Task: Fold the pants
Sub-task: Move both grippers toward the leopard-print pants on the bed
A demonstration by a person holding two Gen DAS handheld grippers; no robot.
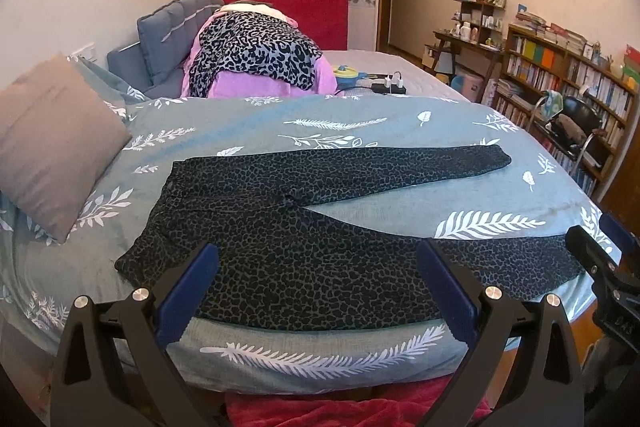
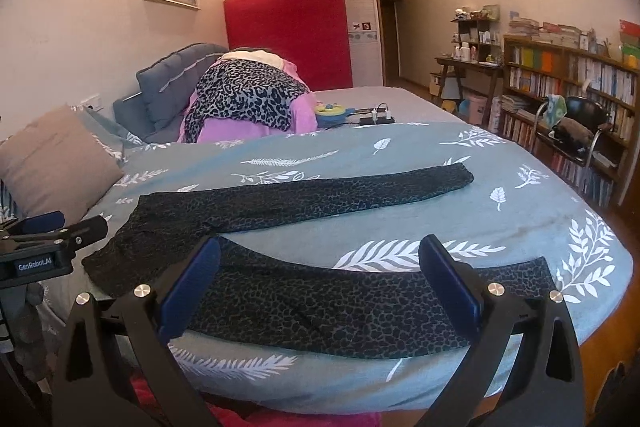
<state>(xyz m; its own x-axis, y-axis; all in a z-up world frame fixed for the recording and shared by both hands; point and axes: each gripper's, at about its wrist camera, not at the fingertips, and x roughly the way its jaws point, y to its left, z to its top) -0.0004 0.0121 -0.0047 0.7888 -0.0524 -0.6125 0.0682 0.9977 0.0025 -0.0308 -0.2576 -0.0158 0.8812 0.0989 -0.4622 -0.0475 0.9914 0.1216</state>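
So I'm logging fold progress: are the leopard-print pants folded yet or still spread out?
Spread out, unfolded. The pants lie flat on the leaf-print duvet, both legs splayed apart in a V with bare duvet between them.

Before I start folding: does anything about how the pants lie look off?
The leopard-print pants lie flat on the leaf-print duvet, but the legs splay apart in a V rather than stacked. Both the left gripper and right gripper are open, touching nothing.
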